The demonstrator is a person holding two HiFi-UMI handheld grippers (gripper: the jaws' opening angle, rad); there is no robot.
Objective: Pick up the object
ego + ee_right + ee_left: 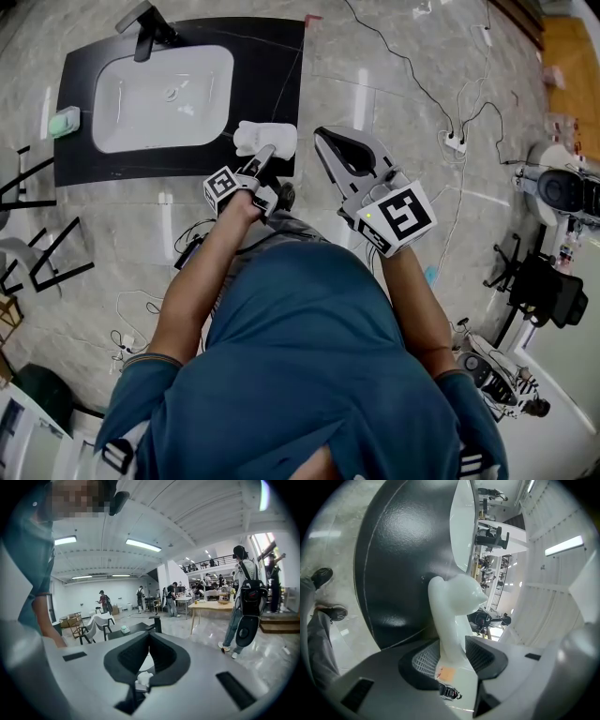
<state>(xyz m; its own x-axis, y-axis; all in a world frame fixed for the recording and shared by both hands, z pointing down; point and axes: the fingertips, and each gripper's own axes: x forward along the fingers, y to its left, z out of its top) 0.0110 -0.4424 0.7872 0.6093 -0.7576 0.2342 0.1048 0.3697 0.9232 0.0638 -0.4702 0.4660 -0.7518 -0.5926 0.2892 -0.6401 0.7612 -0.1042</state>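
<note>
The object [267,137] is a glossy white piece with a narrow neck and a rounded lumpy top. It sits at the near right edge of the black counter [272,66]. My left gripper [263,157] reaches onto it from the near side. In the left gripper view the white neck [451,634] fills the gap, and both black ribbed pads [425,660] lie against it. My right gripper [323,137] hovers to the right of the object, over the floor beside the counter, with its jaws meeting at the tips. Nothing is held in the right gripper [151,635].
A white sink basin [164,94] with a black faucet [145,36] is set into the counter, and a pale green soap piece [65,121] lies at its left end. Cables and a power strip [456,142] lie on the marble floor at the right. Black chair frames [42,253] stand at the left.
</note>
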